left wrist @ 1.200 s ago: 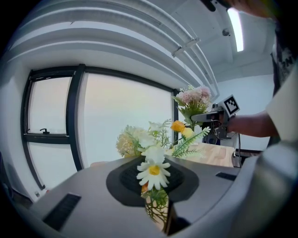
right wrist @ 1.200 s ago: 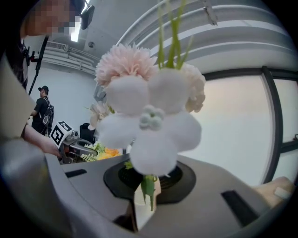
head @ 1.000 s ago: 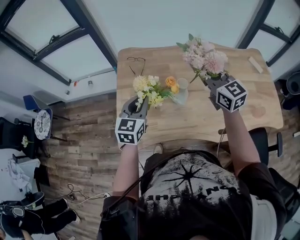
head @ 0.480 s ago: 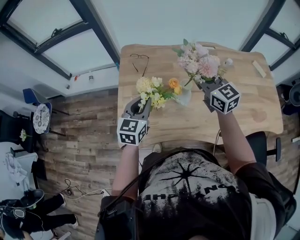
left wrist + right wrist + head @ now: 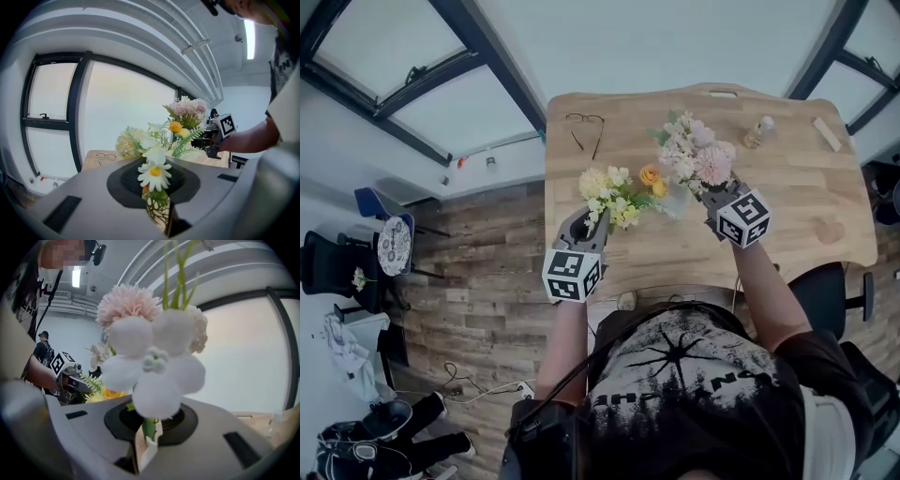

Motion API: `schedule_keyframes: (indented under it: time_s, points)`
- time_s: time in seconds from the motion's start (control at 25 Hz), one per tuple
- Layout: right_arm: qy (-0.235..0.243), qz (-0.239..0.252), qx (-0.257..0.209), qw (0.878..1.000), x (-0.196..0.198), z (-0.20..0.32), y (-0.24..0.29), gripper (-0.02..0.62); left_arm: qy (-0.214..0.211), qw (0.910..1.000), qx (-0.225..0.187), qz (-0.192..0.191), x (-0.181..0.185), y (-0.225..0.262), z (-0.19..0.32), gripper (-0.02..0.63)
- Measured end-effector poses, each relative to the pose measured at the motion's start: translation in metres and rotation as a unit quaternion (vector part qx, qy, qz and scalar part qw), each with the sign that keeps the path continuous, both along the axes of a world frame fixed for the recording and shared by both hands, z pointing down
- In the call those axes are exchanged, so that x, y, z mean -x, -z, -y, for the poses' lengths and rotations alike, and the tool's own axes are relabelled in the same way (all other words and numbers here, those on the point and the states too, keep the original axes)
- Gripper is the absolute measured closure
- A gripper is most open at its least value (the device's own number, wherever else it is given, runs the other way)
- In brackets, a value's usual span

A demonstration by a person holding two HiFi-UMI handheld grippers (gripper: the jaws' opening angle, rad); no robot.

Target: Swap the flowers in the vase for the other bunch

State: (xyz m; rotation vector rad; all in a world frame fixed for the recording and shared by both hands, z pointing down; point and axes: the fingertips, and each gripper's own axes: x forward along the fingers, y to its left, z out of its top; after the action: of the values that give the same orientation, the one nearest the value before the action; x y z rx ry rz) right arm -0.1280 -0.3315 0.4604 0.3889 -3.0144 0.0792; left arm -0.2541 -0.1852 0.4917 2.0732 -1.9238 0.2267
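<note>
Head view: on the light wooden table (image 5: 787, 202) lie a pair of thin-framed eyeglasses (image 5: 584, 127), a small clear bottle (image 5: 758, 132) and a pale wooden block (image 5: 826, 134), all near the far edge and well apart from the work. The small clear glass vase (image 5: 675, 200) stands mid-table between the two grippers. The left gripper (image 5: 587, 221) carries the yellow, white and orange flower bunch (image 5: 614, 191), whose blooms reach to just beside the vase. The right gripper (image 5: 712, 193) holds the pink and white flower bunch (image 5: 695, 156) right by the vase. Blossoms hide whether its stems enter the vase.

Left gripper view: the left gripper (image 5: 159, 218) has its jaws nearly together, pinched on the bunch's green stems, a white daisy just above them. The pink bunch (image 5: 188, 108) and right gripper (image 5: 216, 136) show beyond.

Right gripper view: the right gripper (image 5: 146, 441) has its jaws nearly closed on a green stem, and the pale blooms (image 5: 150, 362) fill the view. The left gripper (image 5: 84, 384) is at left.
</note>
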Motion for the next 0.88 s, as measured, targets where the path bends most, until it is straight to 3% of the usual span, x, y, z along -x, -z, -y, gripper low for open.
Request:
schedule_keyframes:
  time_s: [0.24, 0.88]
  points:
    - [0.009, -0.012, -0.028, 1.000, 0.006, -0.005, -0.012, 0.545, -0.006, 1.0000, -0.001, -0.001, -0.002, 0.000, 0.002, 0.540]
    - [-0.019, -0.047, 0.016, 0.999, 0.004, 0.011, -0.048, 0.527, 0.002, 0.9999, -0.001, -0.013, 0.000, -0.005, -0.004, 0.538]
